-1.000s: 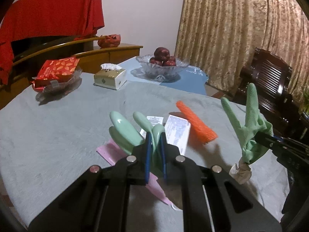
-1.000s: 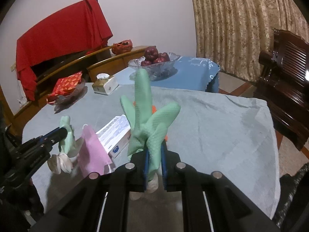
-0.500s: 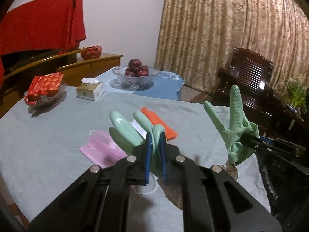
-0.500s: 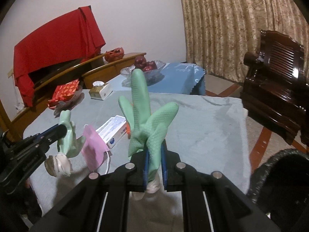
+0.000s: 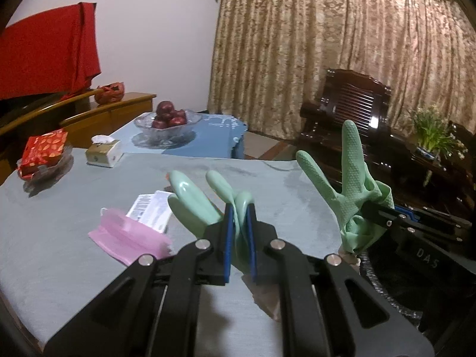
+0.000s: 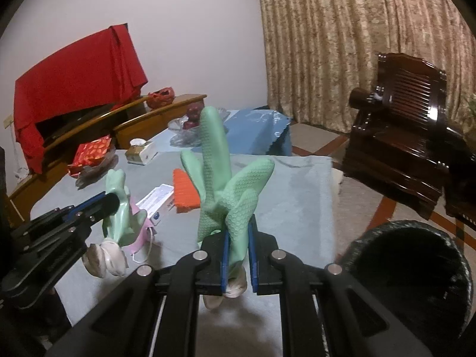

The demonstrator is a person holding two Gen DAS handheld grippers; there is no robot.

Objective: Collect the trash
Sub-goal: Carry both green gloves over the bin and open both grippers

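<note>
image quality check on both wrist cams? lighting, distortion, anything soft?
Left wrist: dim warm indoor light, heavy fisheye vignette, curtain bowed, the glove in the left tongs sharp. Right wrist: same dimness, bin interior nearly black, chair shows a glare streak, the right tongs clamp their glove; edges soft.

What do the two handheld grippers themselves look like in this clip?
Both the left gripper and the right gripper are matte black linkage frames with silver round pivot pins and blue-lined finger pads. The right gripper's body carries pale "DAS" lettering. No cables or sleeves show.
</note>
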